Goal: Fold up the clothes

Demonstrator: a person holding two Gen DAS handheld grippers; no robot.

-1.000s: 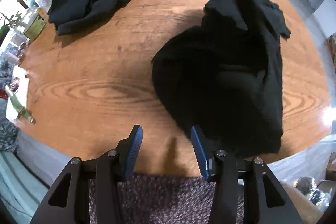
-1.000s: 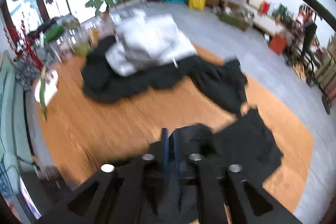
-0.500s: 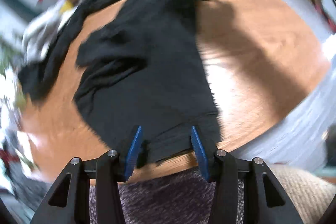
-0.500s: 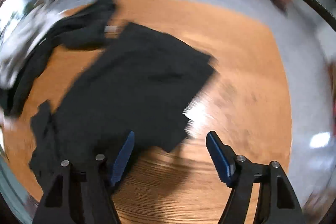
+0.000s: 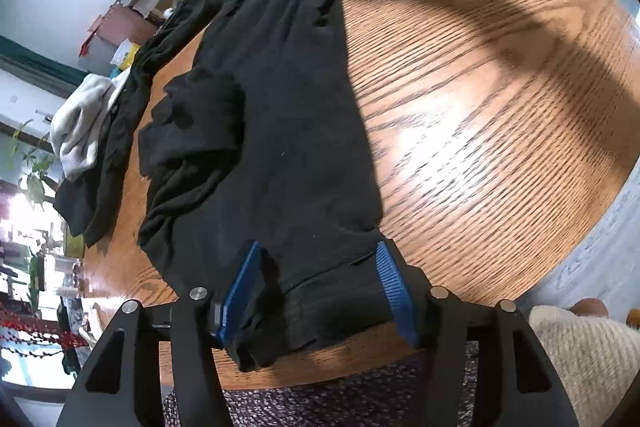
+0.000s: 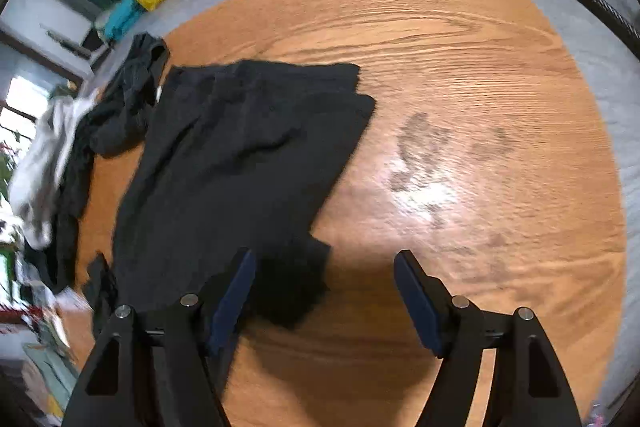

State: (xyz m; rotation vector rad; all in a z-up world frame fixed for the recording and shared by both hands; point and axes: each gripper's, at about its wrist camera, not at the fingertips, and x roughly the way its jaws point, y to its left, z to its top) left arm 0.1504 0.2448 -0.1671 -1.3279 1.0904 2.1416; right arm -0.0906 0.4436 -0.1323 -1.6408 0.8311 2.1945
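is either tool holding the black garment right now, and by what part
Neither. The left tool is opening over the black garment's hem; the right tool stands open at a corner.

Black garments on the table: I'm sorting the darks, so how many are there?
2 that I can tell apart: the black garment spread flat mid-table, and a crumpled black garment along the far edge under the grey-white clothing. That dark heap may hide more.

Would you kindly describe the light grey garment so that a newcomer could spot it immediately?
Start at the round wooden table, where a black garment lies spread flat. Beyond it, at the table's far edge, is a heap of dark clothes. The light grey garment lies crumpled on that heap, the only pale fabric there.
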